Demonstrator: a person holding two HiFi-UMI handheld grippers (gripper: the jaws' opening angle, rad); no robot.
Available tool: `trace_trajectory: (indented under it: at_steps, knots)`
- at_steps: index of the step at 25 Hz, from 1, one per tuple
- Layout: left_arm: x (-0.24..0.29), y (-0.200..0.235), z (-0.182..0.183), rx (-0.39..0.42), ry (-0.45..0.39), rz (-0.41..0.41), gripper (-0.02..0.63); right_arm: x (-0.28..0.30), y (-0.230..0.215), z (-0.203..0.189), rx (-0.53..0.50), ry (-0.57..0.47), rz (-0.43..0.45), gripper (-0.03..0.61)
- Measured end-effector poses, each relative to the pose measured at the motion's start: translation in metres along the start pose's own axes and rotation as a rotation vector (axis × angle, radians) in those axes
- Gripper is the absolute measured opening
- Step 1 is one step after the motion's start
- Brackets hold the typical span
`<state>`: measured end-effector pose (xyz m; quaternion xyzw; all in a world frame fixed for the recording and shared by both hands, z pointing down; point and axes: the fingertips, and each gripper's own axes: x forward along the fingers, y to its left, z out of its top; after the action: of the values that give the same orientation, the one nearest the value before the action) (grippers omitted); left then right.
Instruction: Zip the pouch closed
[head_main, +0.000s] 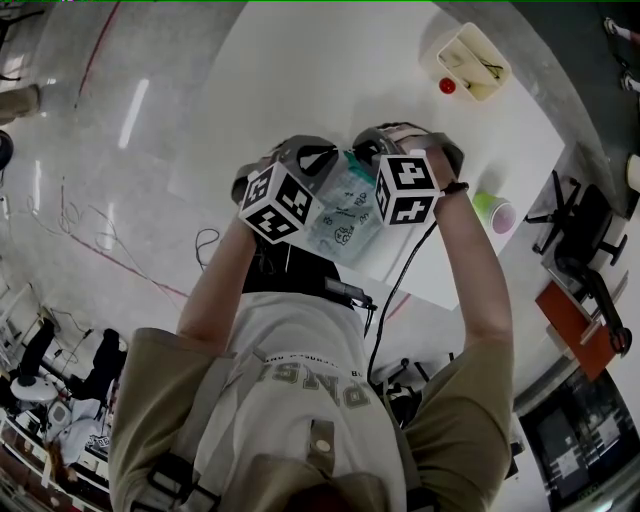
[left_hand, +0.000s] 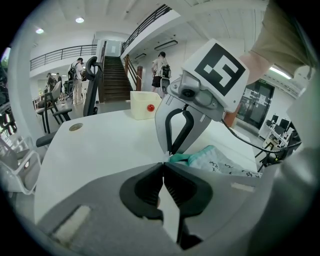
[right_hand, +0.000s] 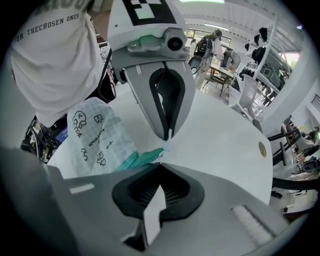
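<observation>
The pouch (right_hand: 95, 135) is soft checked cloth, pale, with black doodles and small lettering I can't read, and it is edged by a teal zip band (right_hand: 142, 159). It sits by the near edge of the smooth white table (head_main: 330, 60), between the two tools. The left gripper (left_hand: 164, 165) and right gripper (right_hand: 161, 162) meet tip to tip at the band's end, both clenched, each seemingly pinching a small white bit there. The person's shirt (right_hand: 50, 60) reads "THE CHOSEN ONES".

White table (head_main: 330, 70) on glossy pale floor (head_main: 150, 100) (dark staircase (left_hand: 112, 77) behind).
</observation>
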<state>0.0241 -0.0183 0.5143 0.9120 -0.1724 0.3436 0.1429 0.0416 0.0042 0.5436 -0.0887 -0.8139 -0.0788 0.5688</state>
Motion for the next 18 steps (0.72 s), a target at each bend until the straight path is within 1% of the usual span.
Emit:
trace_trajectory:
  at_steps: [11, 15, 18]
  knots:
    - [-0.002, 0.0, -0.004, -0.017, 0.004, 0.012, 0.018, 0.0, 0.007, -0.004, -0.013, 0.027, -0.01, 0.0]
    - [-0.001, -0.002, -0.007, -0.024, 0.006, 0.006, 0.018, 0.001, 0.012, -0.004, 0.003, 0.016, -0.01, 0.0]
    - [0.0, -0.004, -0.008, -0.022, 0.01, 0.007, 0.02, 0.002, 0.014, -0.005, -0.005, 0.022, -0.025, 0.0]
